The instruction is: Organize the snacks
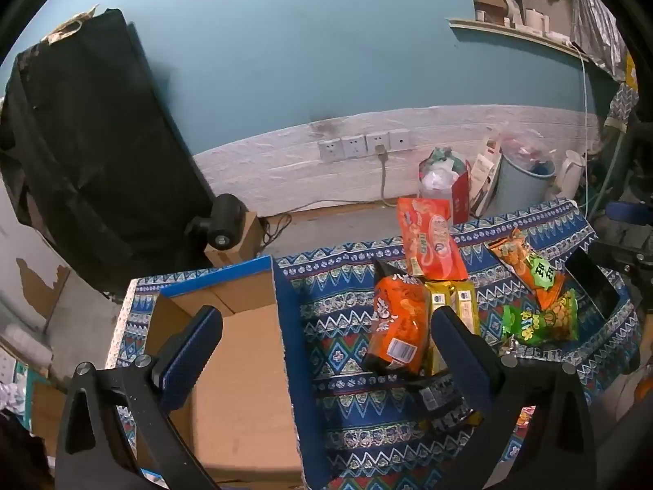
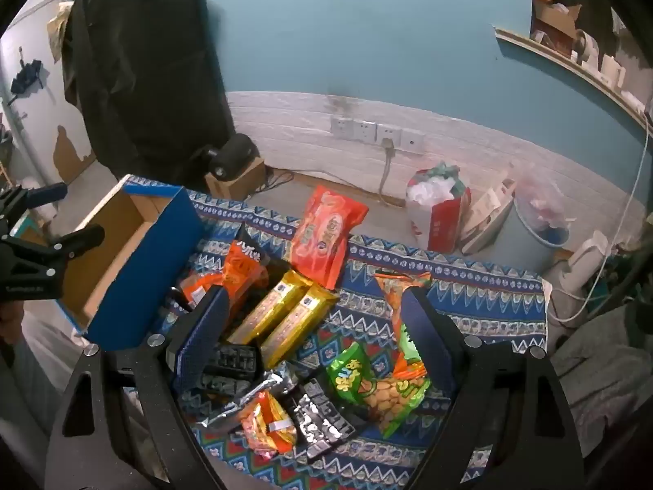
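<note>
Both grippers are held wide open and empty above a patterned cloth [image 2: 469,286] strewn with snacks. Between the right gripper [image 2: 314,326] fingers, black packets [image 2: 322,420] and a small orange packet [image 2: 267,424] are seen nearest, a green peanut bag [image 2: 367,384] just beside the right finger, two gold bars [image 2: 285,314] beyond. A red pouch [image 2: 326,232] is seen farthest back. The left gripper [image 1: 326,326] is poised over the blue wall of an open box [image 1: 240,367], with an orange bag [image 1: 398,326] just inside its right finger.
</note>
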{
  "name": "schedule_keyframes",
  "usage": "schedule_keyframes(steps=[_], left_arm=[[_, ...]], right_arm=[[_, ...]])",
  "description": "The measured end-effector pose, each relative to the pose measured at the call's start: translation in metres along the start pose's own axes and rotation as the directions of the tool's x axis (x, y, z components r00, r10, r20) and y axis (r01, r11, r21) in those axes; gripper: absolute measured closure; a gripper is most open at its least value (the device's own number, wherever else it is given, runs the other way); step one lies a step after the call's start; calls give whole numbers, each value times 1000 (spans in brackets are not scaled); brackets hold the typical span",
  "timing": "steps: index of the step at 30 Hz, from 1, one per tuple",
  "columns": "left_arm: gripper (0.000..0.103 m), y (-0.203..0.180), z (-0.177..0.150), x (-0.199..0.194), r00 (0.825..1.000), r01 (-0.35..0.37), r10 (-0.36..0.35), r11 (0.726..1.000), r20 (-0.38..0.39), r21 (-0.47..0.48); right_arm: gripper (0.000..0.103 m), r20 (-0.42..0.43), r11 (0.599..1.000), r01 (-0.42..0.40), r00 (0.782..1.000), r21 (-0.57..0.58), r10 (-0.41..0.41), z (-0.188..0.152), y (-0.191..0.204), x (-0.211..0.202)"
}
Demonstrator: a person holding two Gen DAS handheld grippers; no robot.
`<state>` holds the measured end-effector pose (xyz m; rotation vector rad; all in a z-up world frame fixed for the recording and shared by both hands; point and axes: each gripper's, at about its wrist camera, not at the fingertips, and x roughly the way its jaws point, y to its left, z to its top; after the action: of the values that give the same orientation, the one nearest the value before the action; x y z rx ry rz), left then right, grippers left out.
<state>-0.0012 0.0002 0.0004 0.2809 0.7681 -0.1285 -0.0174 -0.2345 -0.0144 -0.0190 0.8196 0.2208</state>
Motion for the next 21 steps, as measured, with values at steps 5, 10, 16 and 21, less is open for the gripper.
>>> schedule_keyframes(steps=[5, 10, 16, 21], left_arm=[[0, -6, -3, -2, 1000, -13, 13, 1000, -6, 20], [0, -4, 0, 0, 1000, 17, -17, 1000, -19, 20], [0, -7, 1, -2, 1000, 4, -4, 999, 4, 33], [0, -6, 1, -2, 1000, 17, -17, 1000, 3, 25]], right_arm=[[18, -3, 1000, -6, 1000, 9, 6, 0, -2, 1], [18, 12, 1000, 0, 1000, 14, 0, 0, -4, -4], [18, 13, 1000, -1, 1000, 22, 0, 0, -5, -5], [18, 9, 1000, -3, 1000, 27, 3, 0, -7, -3]])
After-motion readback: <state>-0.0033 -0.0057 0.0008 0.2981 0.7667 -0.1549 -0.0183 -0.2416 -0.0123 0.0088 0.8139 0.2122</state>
